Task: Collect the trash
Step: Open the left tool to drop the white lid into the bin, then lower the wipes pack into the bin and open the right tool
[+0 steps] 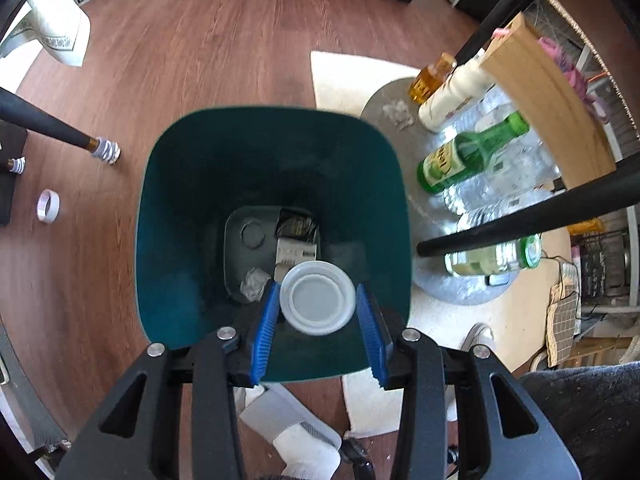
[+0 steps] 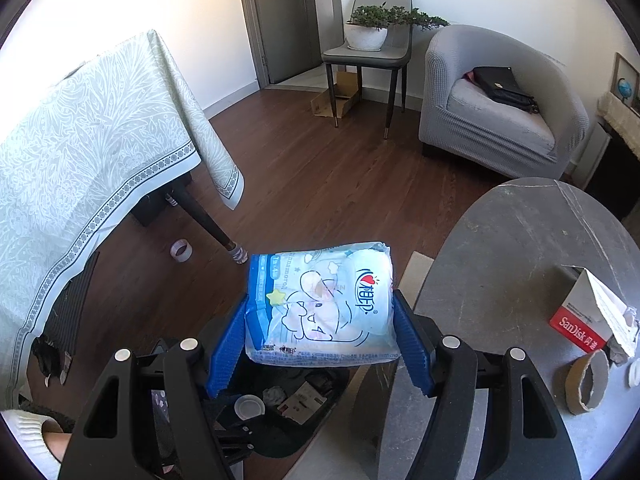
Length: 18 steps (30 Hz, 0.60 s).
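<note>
Between the left gripper's (image 1: pixel 318 304) blue jaws sits a white plastic lid (image 1: pixel 318 298), held at its edges right over the open teal bin (image 1: pixel 168 200), which already has a few scraps at its bottom. Across from it, the right gripper (image 2: pixel 320 320) has its jaws set wide around a blue-and-white tissue pack (image 2: pixel 322 304), carried beside the grey table (image 2: pixel 520 240) above the bin. Dropping is the step in hand: next, part the left jaws so the lid falls in, then bring the pack over the opening.
</note>
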{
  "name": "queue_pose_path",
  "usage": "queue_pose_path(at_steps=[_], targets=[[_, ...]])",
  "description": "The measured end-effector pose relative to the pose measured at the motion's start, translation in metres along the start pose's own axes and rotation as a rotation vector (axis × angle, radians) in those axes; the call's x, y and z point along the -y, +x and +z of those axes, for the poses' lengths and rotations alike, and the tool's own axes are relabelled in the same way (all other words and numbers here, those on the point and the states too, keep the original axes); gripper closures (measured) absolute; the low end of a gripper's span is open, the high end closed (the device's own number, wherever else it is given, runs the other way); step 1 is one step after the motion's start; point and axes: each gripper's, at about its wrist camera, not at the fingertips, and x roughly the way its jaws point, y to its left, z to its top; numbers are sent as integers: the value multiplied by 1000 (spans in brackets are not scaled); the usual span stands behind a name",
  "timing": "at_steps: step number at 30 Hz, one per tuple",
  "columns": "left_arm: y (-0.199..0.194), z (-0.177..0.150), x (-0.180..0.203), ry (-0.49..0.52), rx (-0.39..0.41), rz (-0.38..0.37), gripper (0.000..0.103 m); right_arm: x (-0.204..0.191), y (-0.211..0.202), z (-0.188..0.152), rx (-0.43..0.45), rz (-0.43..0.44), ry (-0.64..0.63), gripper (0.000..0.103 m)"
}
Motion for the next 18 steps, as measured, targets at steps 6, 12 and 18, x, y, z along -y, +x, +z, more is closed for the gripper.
queue_pose_path(at_steps=[6,12,18], targets=[[-8,-2,-1,24,22,14,56,-9,16,-1,-33,8,-12,33],[-48,3,-20,-30,137,2,68,-24,34,-3,-62,15,-26,33],[-94,8,-48,-100,269,9,74,-35,57,-8,-105,23,-38,33]])
